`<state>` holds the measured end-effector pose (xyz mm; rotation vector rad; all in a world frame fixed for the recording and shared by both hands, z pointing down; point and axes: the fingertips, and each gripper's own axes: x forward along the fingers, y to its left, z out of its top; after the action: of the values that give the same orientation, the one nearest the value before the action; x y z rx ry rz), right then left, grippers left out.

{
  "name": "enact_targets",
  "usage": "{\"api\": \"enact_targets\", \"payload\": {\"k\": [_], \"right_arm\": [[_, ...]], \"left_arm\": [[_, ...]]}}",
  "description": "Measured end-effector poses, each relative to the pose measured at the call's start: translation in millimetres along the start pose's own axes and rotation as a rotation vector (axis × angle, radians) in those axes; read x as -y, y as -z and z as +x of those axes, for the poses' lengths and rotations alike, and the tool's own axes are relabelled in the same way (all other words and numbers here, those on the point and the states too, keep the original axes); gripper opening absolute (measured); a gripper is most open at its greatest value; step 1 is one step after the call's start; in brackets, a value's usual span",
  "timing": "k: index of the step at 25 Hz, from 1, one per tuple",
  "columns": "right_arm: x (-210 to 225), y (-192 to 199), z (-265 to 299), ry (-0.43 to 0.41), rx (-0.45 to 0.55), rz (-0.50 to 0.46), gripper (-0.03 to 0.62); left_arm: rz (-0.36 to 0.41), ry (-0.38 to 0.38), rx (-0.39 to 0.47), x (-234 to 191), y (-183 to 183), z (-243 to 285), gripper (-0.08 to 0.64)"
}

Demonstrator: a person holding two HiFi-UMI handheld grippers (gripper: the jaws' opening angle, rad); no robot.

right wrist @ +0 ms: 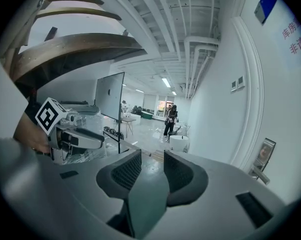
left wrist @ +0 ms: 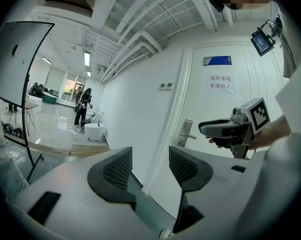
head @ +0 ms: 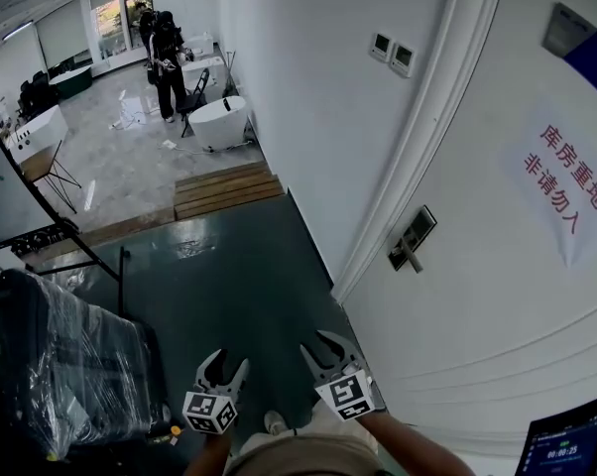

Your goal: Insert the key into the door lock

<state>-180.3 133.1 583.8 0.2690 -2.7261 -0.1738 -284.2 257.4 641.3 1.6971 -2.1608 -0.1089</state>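
Note:
The white door (head: 497, 296) fills the right of the head view. Its metal lock plate with a lever handle (head: 411, 238) sits near the door's left edge, and shows again as the lock plate (left wrist: 184, 133) and the handle (right wrist: 263, 160). My left gripper (head: 225, 367) and right gripper (head: 323, 350) hang low at the bottom, side by side, well short of the lock. Both are open with nothing between the jaws: left gripper (left wrist: 150, 168), right gripper (right wrist: 152, 171). No key shows in any view.
A paper sign with red characters (head: 561, 181) is on the door, and wall switches (head: 392, 53) sit beside the frame. A plastic-wrapped dark bundle (head: 60, 365) stands at the left. Wooden steps (head: 226, 188), a white tub (head: 219, 122) and a person (head: 167, 62) are farther off.

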Motion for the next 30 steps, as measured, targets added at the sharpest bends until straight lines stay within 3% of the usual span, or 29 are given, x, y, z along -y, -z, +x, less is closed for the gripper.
{"api": "enact_targets", "payload": {"k": [3, 10, 21, 30], "right_arm": [[-0.2, 3.0, -7.8, 0.009, 0.003, 0.003, 0.149], [30.8, 3.8, -22.5, 0.021, 0.029, 0.033, 0.149], [86.4, 18.3, -48.1, 0.024, -0.007, -0.01, 0.149], [117.3, 27.6, -66.7, 0.049, -0.008, 0.014, 0.149]], "left_arm": [[-0.015, -0.002, -0.005, 0.9, 5.3, -2.7, 0.247], [-0.142, -0.014, 0.032, 15.0, -7.1, 7.3, 0.246], [-0.128, 0.017, -0.001, 65.2, -9.2, 55.7, 0.245], [-0.118, 0.041, -0.025, 92.6, -5.5, 77.0, 0.245]]}}
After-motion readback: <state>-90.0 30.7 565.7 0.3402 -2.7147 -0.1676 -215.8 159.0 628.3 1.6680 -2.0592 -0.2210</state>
